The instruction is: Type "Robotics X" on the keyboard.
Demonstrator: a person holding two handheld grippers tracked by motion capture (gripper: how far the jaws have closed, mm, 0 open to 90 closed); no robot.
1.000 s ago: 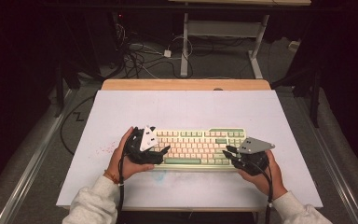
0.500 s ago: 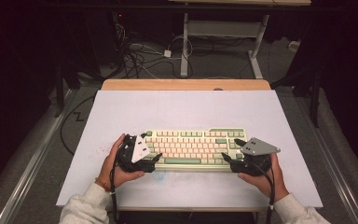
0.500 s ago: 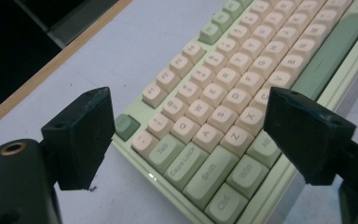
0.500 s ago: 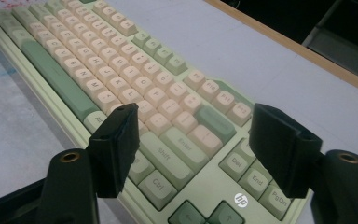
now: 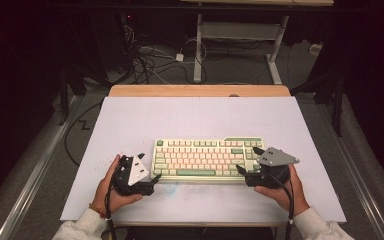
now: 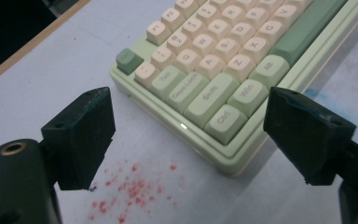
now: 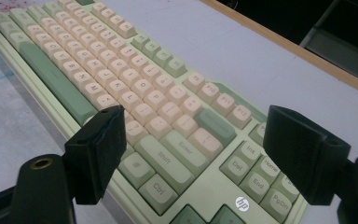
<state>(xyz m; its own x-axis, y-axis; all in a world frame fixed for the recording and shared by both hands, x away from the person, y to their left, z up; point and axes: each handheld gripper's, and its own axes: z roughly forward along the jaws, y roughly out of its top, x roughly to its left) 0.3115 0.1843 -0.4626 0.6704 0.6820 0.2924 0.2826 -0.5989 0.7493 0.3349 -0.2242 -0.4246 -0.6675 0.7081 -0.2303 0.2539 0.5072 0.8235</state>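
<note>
**Grippers open at both ends of keyboard**

High view: left gripper (image 5: 156, 178) sits on the table just off the near-left corner of the keyboard (image 5: 205, 159), not touching it. Right gripper (image 5: 241, 170) is at the near-right corner. Keyboard lies square, near the front edge of the white table (image 5: 190, 117).

Left gripper view: jaws apart, nothing between them. The Ctrl corner lies ahead; red specks (image 6: 135, 191) mark the sheet below.

Right gripper view: jaws have just been opening and stand wide, straddling the Shift/Ctrl end, pads clear of the case.

Judgement: release looks done. To re-grip well, take the case edge, not the keycaps, both ends level.

Room: wide bare sheet behind and beside; only a narrow strip to the front edge, so move away from the person.
</note>
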